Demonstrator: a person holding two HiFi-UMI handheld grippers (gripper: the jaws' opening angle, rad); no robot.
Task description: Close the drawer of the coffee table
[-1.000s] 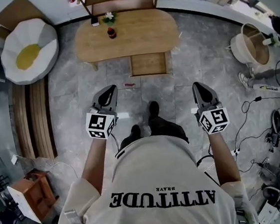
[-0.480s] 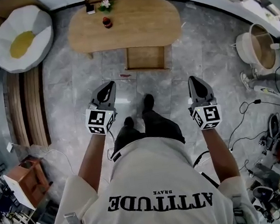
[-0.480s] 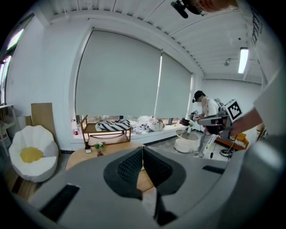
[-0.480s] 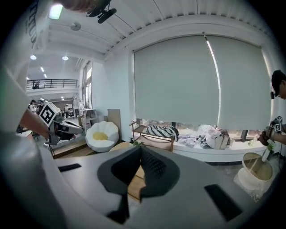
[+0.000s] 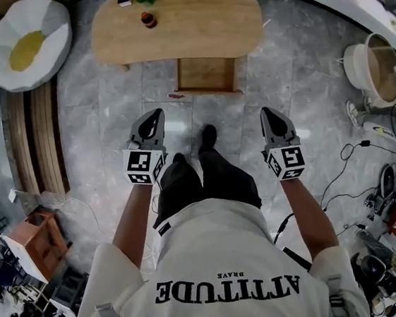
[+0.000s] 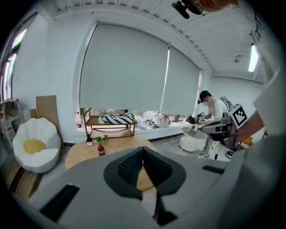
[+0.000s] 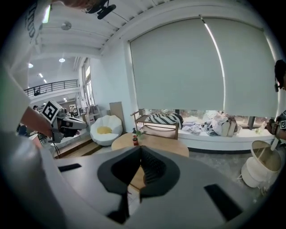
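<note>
At the top centre of my head view, the coffee table [image 5: 175, 22], its drawer [image 5: 206, 75] pulled open toward me, below it my left gripper [image 5: 155, 116] and right gripper [image 5: 266, 113], both clenched empty, apart from the drawer

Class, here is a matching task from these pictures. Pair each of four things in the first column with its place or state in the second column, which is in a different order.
Column 1
1. drawer
2. red bottle
3. white chair
4. left gripper

Column 2
A. shut, nothing between the jaws
B. standing on the coffee table
C. pulled open
D. on the floor off one end of the table

Pairs: 1-C, 2-B, 3-D, 4-A
</note>
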